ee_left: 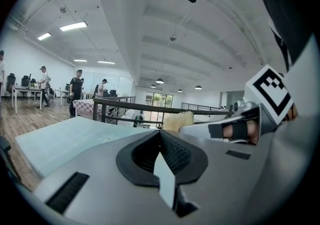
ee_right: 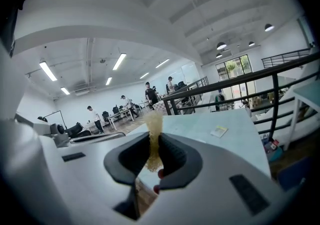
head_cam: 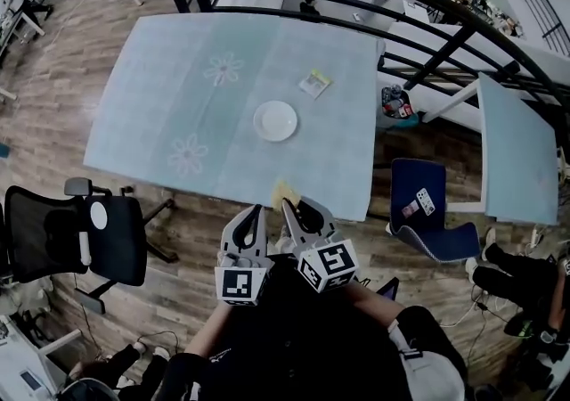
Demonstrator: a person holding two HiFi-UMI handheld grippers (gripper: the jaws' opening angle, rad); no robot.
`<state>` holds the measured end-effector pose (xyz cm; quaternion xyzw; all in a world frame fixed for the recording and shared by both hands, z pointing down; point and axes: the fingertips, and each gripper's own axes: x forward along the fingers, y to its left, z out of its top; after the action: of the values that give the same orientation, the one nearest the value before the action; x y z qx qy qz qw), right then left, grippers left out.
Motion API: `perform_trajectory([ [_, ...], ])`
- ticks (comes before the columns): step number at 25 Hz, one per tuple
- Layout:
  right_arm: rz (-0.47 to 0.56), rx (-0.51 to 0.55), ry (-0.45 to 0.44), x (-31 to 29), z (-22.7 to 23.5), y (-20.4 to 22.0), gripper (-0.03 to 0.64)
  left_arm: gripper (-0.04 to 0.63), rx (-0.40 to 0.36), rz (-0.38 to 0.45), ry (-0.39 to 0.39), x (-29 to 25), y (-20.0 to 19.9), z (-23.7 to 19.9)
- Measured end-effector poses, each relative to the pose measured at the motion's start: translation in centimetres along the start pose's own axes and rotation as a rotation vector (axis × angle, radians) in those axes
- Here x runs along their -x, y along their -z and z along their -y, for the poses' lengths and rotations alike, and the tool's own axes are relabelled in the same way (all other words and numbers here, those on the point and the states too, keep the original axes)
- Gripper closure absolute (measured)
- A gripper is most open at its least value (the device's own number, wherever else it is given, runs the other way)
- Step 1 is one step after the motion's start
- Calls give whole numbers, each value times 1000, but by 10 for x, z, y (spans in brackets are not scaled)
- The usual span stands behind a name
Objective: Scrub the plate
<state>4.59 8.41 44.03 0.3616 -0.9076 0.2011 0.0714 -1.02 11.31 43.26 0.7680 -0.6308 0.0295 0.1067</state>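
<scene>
Jaws of right gripper (ee_right: 152, 155) pinch sponge (ee_right: 152, 131); only head view shows plate (head_cam: 275, 120).

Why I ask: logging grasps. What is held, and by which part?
The right tongs pinch the yellow sponge by one end; the left tongs hold nothing.

1 round white plate (head_cam: 275, 120) lies flat on the pale blue table (head_cam: 178, 96), right of its centre. 1 tan, fibrous scrub sponge (ee_right: 152, 129) stands upright, pinched between the right gripper's (ee_right: 151, 161) jaws, well short of the plate.
</scene>
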Motion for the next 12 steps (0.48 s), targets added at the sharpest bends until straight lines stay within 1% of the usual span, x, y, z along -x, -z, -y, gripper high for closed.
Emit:
perform_trajectory([
  [7, -20, -23, 70, -8, 9, 1, 565, 584, 18, -14, 36, -16, -4, -13],
  [12, -20, -42, 151, -26, 19, -1, 565, 584, 21, -24, 112, -37, -5, -23],
])
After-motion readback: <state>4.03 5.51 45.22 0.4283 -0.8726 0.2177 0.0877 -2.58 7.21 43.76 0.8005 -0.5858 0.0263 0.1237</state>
